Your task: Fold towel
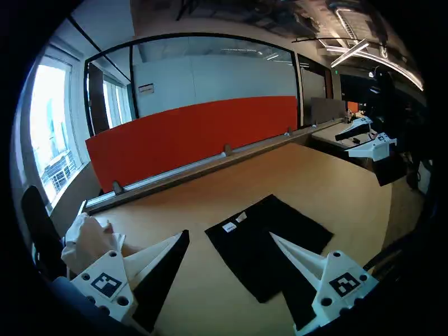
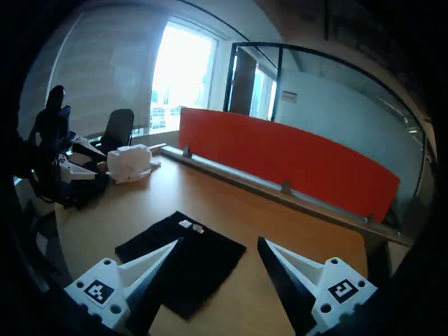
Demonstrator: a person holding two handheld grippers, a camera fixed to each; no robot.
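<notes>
Left gripper view, left to right: a crumpled white cloth [image 1: 89, 241] sits at the near left edge of the wooden desk [image 1: 313, 179]. Our left gripper [image 1: 228, 235] hovers over the desk, fingers spread wide with nothing between them. The black towel [image 1: 269, 246] lies flat on the desk just ahead, and one finger overlaps it in the picture. Two small white labels [image 1: 235, 222] show near its far edge. An orange divider panel [image 1: 190, 134] runs along the back of the desk. Our right gripper [image 1: 367, 143] is held well apart at the far right.

Right gripper view, left to right: the left gripper is at the far left, then a dark office chair [image 2: 119, 129], then the white cloth. The towel lies ahead of the right gripper's fingers, which are wide apart and empty.

We judge that neither tool has taken hold yet, so the step in hand is the approach. To do it well, we should lower each gripper to a corner of the same edge and pinch the fabric cleanly. We should then lift both together with the edge taut and level, and lay it on the opposite edge so the corners meet, without dragging the towel across the smooth desk.

Counts: one black towel, two labels, one white cloth, one divider panel, one chair, two grippers
</notes>
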